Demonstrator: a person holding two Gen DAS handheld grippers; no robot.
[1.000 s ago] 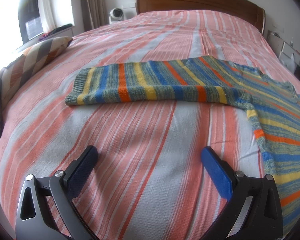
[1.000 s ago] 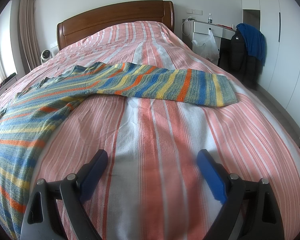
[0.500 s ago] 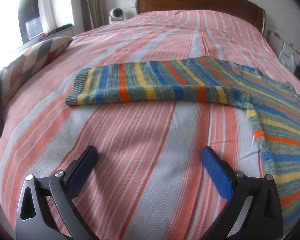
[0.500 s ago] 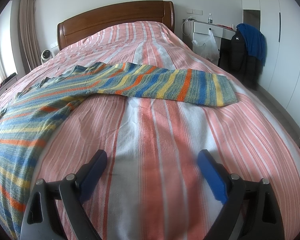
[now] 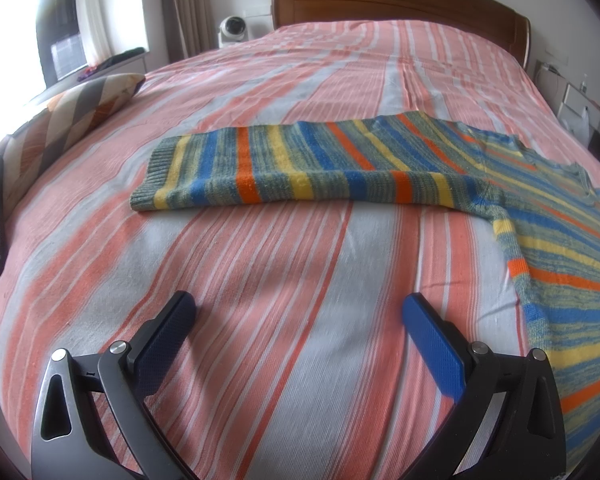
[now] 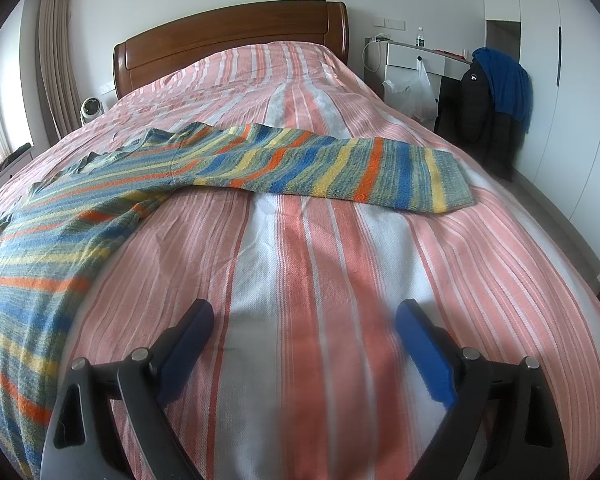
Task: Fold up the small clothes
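A: Sweater (image 5: 380, 168) first: where is it, and how will it handle?

B: My left gripper (image 5: 296, 316) and right gripper (image 6: 304, 320) hover wide open, empty, over bare bedspread (image 5: 260, 320). Beyond them it lies flat. Soft, light knit, probably floppy; I'd pinch each cuff (image 6: 452, 184). Plenty of room, though the right bed edge is near.
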